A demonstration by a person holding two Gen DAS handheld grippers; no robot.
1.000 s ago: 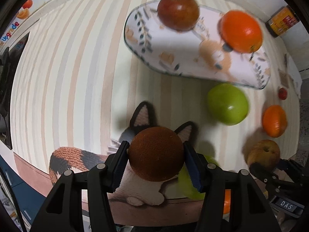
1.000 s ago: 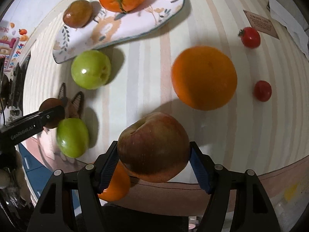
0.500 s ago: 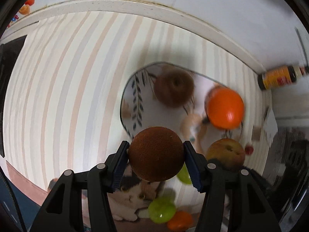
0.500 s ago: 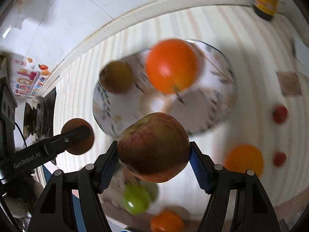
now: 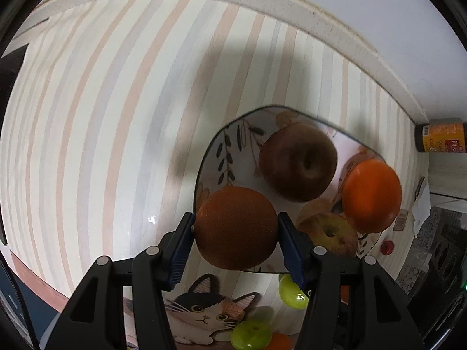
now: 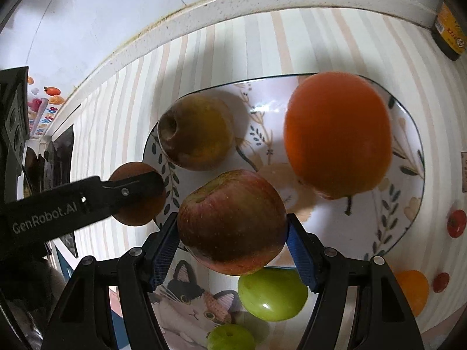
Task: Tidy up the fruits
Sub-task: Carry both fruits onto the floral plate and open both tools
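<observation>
A red apple (image 6: 232, 221), clamped in the right tongs (image 6: 232, 233), hangs over the near rim of a floral plate (image 6: 364, 233), where a dark apple (image 6: 195, 131) and a large orange (image 6: 338, 137) sit. At the plate's left edge, the left tongs (image 5: 235, 233) grip a brownish orange (image 5: 235, 227). Two green fruits (image 6: 273, 294) lie on the striped bench (image 5: 102, 116) nearer, beside a cat-print mat (image 6: 186, 300).

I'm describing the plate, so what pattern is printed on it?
The plate is white with dark leafy sprigs and tan shapes, clearest in the right wrist view.
</observation>
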